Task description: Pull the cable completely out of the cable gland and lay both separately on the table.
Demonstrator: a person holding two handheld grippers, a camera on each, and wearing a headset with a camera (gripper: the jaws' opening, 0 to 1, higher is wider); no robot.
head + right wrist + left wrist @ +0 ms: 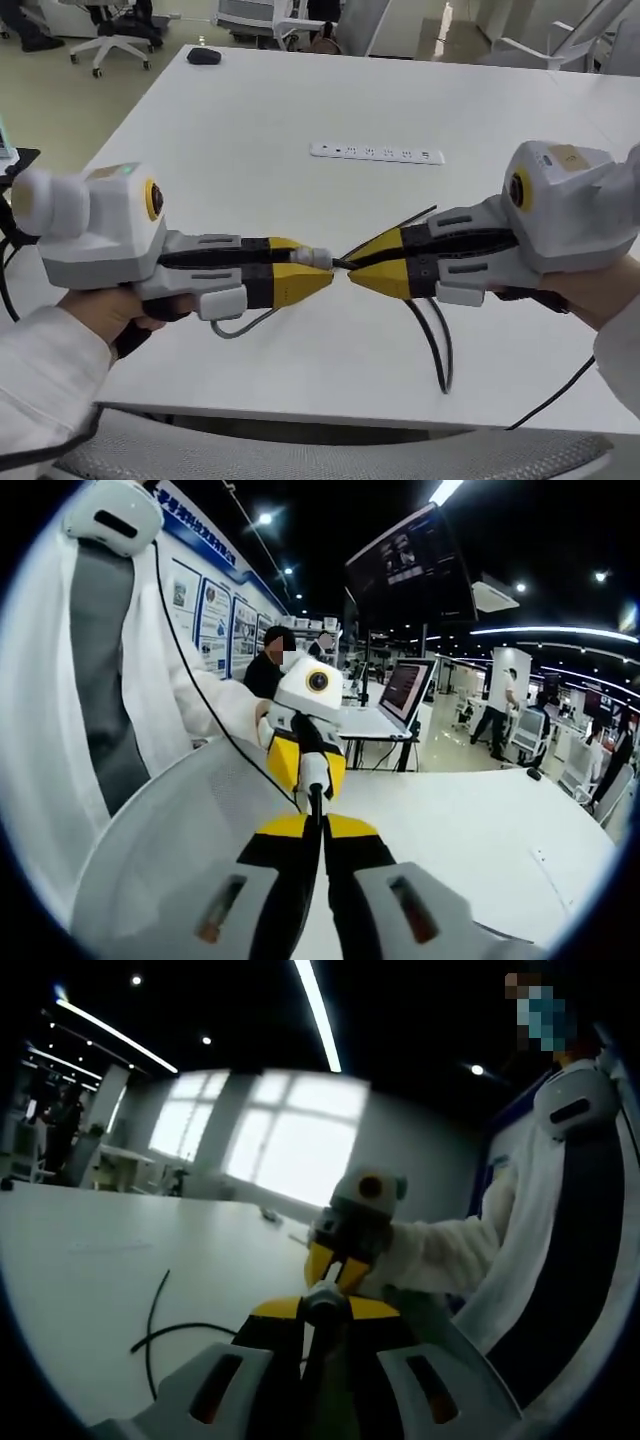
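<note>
So the cable gland [312, 257] is up in the air over the near part of the table [250, 150], pinched in the tips of the left gripper [322, 268]. It's a small pale grey, roundish plastic-looking piece, and the jaws are closed right down on it. The cable [437, 345] comes out of its nose as a thin black line. The right gripper [352, 270] has its jaws clamped on that line just beside the gland, so the two sets of yellow tips are nearly nose to nose.

My read is that this setup is for a straight pull. One claw anchors the gland, the other grips the cable close in so it won't bend or whip, and both point along the same line. From here the cable looks to be not out yet, with a short black stretch bridging the two tips. Neither piece is lying on the table by itself, so I'd say the job is at the pulling stage.

The rest of the cable runs back under the right gripper and droops onto the table in a loose loop. It looks smooth, rubbery and floppy, so a thin jacket like that could slip in the jaws. The table is matte white and flat, and a white power strip [377, 153] lies well beyond the grippers.
</note>
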